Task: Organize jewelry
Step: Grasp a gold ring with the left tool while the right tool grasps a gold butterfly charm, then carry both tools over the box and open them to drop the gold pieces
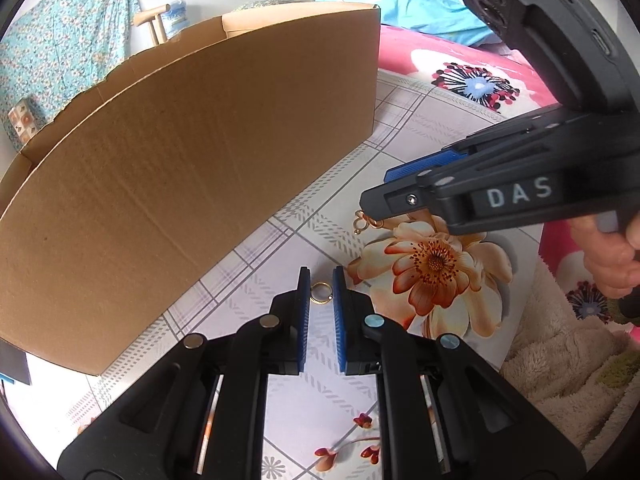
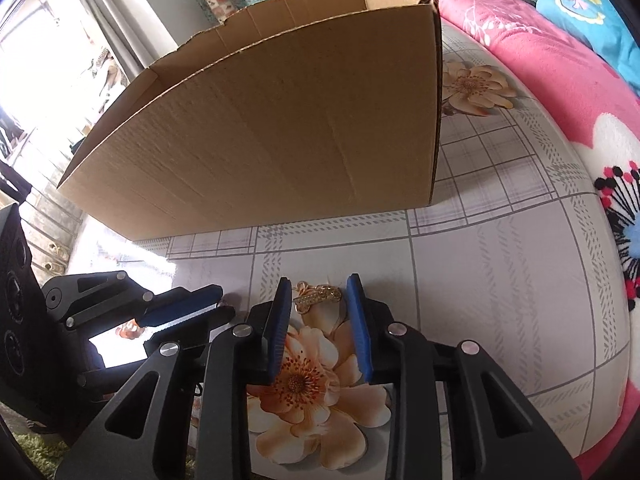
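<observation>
A small gold ring (image 1: pixel 320 293) lies on the flowered tablecloth (image 1: pixel 400 120) with my left gripper (image 1: pixel 322 273) shut on it, a blue pad touching each side. The left gripper (image 2: pixel 222 305) also shows at the lower left of the right wrist view. A gold, stone-set charm (image 2: pixel 318 298) rests on the cloth between the blue pads of my right gripper (image 2: pixel 319 279), which stands open with small gaps on both sides. In the left wrist view the right gripper (image 1: pixel 376 191) comes in from the right, just above the same charm (image 1: pixel 368 222).
A tall open cardboard box (image 1: pixel 180 180) (image 2: pixel 280 140) stands on the cloth right behind both grippers. A pink flowered blanket (image 2: pixel 560 80) borders the cloth on the right. A person's hand (image 1: pixel 612 264) holds the right gripper, with fluffy cream fabric (image 1: pixel 560 360) below it.
</observation>
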The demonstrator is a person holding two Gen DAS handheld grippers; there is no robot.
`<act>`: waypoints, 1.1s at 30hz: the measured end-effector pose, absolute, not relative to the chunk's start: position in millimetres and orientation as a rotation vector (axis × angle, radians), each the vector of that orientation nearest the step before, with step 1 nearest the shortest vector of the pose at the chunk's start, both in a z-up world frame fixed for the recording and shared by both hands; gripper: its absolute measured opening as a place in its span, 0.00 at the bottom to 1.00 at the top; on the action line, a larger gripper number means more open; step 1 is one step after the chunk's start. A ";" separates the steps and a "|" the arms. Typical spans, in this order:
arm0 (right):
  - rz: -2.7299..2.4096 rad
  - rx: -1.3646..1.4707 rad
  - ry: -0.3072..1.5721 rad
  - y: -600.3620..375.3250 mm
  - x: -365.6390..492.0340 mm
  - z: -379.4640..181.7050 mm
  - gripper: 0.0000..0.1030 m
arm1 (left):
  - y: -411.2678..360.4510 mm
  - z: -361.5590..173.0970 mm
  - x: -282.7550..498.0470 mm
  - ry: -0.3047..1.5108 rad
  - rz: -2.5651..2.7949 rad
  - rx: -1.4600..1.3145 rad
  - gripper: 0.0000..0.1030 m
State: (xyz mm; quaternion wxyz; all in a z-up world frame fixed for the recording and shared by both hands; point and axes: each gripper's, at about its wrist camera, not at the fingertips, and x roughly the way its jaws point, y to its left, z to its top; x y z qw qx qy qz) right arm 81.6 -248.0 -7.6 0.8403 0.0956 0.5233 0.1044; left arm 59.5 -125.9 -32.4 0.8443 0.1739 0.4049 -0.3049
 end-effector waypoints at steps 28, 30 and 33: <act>0.157 0.353 1.050 -278.7 62.0 19.0 0.05 | -114.2 -30.2 65.0 0.881 -0.644 0.295 0.08; 0.153 0.353 1.049 -277.0 60.0 17.9 0.05 | -115.4 -29.5 65.8 0.887 -0.640 0.294 0.08; 0.150 0.353 1.046 -277.0 58.8 18.0 0.05 | -115.1 -28.7 67.8 0.902 -0.635 0.281 0.08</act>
